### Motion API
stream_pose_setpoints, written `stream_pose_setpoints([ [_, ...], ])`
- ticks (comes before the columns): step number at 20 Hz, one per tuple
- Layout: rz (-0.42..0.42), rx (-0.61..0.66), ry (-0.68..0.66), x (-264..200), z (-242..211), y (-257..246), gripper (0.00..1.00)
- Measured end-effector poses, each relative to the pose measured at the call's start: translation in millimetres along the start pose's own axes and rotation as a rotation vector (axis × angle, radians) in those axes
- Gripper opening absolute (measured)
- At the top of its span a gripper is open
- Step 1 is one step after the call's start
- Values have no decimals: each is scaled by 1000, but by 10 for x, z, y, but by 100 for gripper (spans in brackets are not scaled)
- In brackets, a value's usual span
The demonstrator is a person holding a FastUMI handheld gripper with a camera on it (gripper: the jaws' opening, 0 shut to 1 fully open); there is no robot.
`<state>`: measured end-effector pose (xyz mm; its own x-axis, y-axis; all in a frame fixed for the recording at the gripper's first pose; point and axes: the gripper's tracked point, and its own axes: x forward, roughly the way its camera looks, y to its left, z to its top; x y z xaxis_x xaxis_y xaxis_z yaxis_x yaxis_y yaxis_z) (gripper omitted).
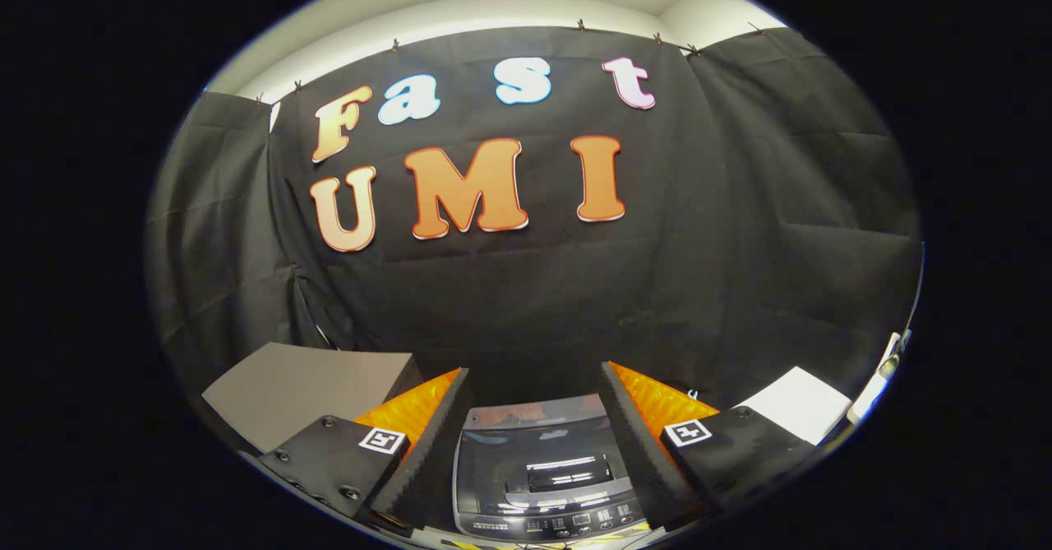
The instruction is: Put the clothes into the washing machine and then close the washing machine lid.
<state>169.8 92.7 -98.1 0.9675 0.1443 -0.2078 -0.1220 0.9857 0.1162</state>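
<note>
A small top-loading washing machine stands just ahead of me, seen from above between my two fingers. Its dark glossy lid lies flat and closed, with the control panel along the near edge. My gripper hovers above the machine, open, with nothing between its fingers. The left finger and the right finger stand wide apart, one on each side of the lid.
A grey box sits to the left of the machine. A white sheet or panel lies to the right, with a white object beyond it. The black booth cloth hangs close behind the machine.
</note>
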Motion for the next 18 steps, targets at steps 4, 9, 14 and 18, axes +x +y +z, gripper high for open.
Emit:
stream_pose_setpoints([
  [4,3,-11,-59,-389,350,-248,99],
  [9,-25,-5,-128,-843,707,-646,99],
  [14,-50,-18,-166,-1193,833,-1076,98],
  [18,-59,-26,-185,-1465,850,-1334,98],
])
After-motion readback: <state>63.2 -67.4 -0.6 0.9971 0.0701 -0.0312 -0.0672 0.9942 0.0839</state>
